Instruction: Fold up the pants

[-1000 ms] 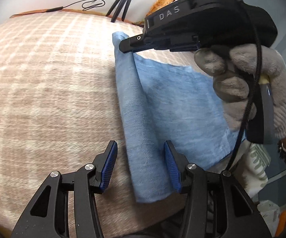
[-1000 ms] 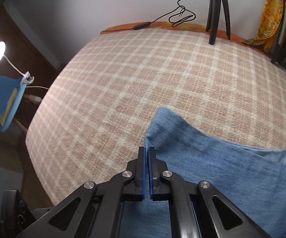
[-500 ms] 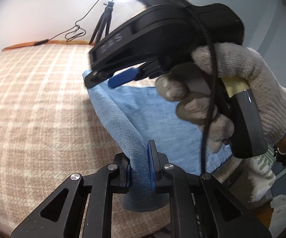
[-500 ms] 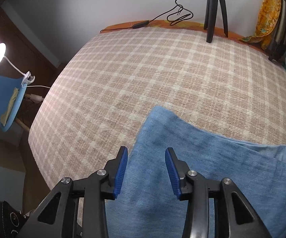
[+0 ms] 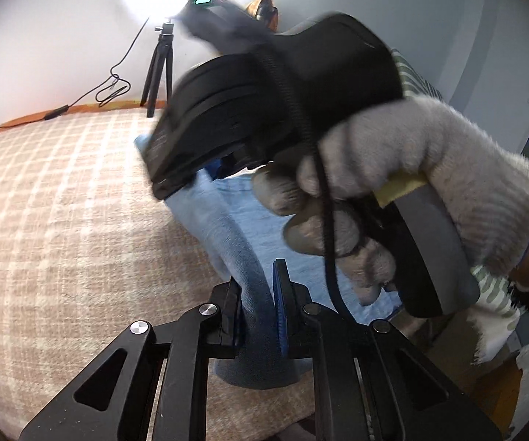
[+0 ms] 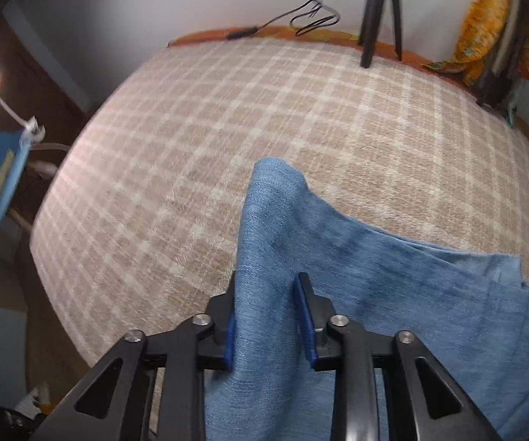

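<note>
At the bottom centre of both wrist views lie the pants (image 6: 356, 294), blue denim spread over the checked blanket (image 6: 227, 117) with one long edge bunched into a raised ridge. A second ago my left gripper (image 5: 255, 312) stood open astride that ridge; now it is clenched on it, and the fold rises between the pads. My right gripper (image 6: 268, 316), a moment back pinched shut, then wide, is closing on the far end of the same ridge, with cloth between the pads, though I cannot tell if they press yet. In the left view my gloved right hand (image 5: 411, 191) fills the upper right, blurred. I judge both ends nearly gripped, so the lift to carry this edge across can begin. Beyond stands a tripod (image 6: 380, 11).
</note>
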